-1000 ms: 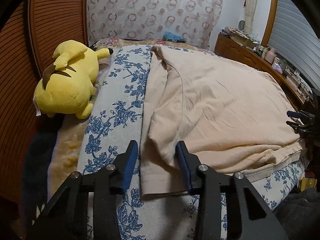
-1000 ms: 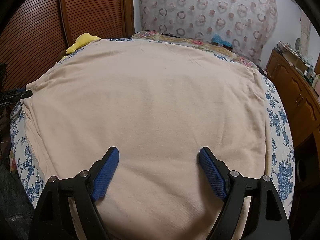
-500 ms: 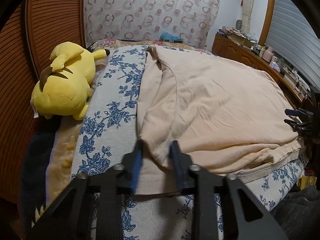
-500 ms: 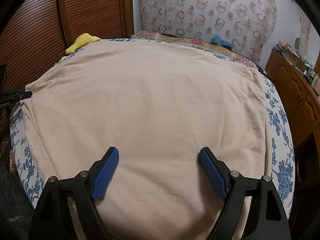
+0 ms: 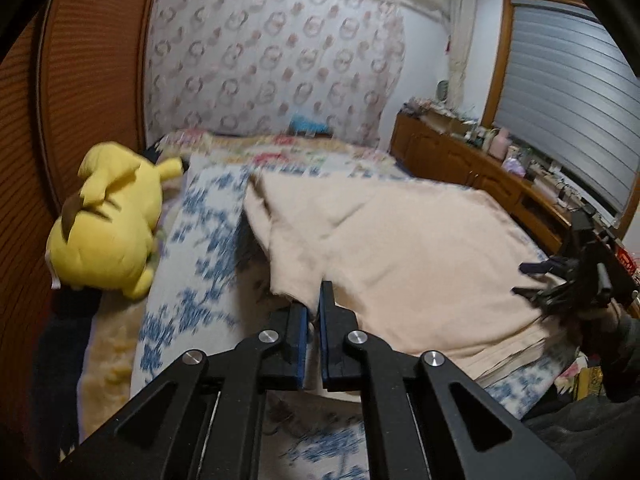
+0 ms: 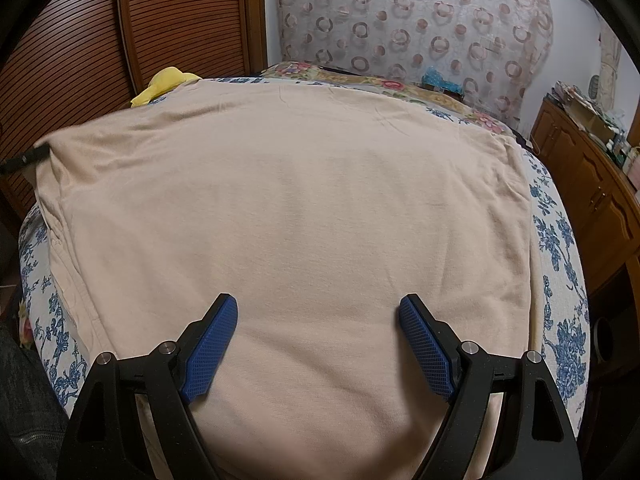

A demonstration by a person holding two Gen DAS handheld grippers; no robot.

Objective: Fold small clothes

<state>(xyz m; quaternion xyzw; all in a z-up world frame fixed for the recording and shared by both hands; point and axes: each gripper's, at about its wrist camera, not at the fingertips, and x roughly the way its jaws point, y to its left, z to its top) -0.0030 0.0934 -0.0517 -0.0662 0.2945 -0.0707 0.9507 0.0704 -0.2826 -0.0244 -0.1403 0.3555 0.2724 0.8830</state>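
A beige shirt [image 6: 296,208] lies spread over the blue-flowered bed cover [image 6: 560,304]. In the left wrist view my left gripper [image 5: 314,304] is shut on the shirt's [image 5: 400,248] left edge and holds that edge lifted off the bed. The left gripper's tip [image 6: 24,158] shows at the shirt's far left corner in the right wrist view. My right gripper [image 6: 318,316] is wide open and empty, low over the near part of the shirt. It also shows in the left wrist view [image 5: 556,280] at the shirt's right side.
A yellow plush toy [image 5: 108,220] lies on the bed's left side by the brown slatted wardrobe [image 5: 80,100]. A wooden dresser [image 5: 480,168] with clutter runs along the right. A patterned curtain [image 6: 416,24] hangs behind the bed.
My left gripper closed on the shirt's left edge and lifted it up off the bed. The right gripper stayed open and in place.
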